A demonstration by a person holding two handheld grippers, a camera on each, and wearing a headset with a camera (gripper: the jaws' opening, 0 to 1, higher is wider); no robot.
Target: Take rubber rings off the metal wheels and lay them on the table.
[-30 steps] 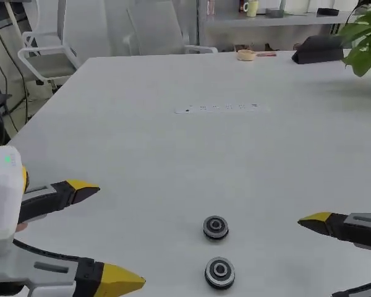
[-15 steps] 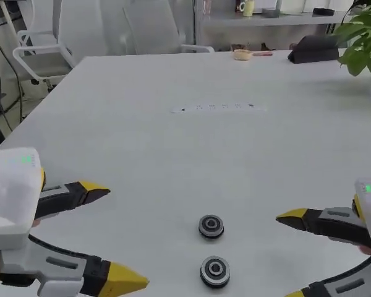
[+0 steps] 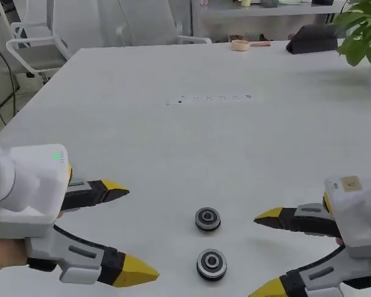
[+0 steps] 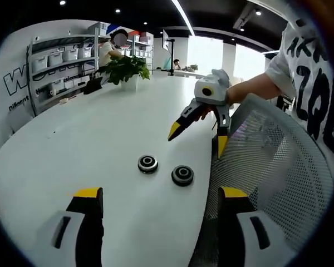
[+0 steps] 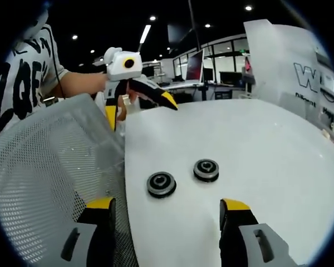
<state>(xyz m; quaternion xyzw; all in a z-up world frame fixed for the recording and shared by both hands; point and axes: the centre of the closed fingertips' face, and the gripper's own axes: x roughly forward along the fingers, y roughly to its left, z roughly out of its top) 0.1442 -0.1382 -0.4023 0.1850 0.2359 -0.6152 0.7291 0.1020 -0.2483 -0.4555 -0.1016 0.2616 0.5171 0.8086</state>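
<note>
Rubber-ringed, the far wheel and near wheel lie flat on the table, just apart, between the left gripper and right gripper, both with jaws wide apart, empty.

I am holding the left gripper at the near left, its jaws gaping wide and its yellow tips pointing right. I am holding the right gripper at the near right, jaws equally wide, tips pointing left. The two are facing each other, well apart, gripping nothing. My bare right forearm is stretching out behind its gripper.
</note>
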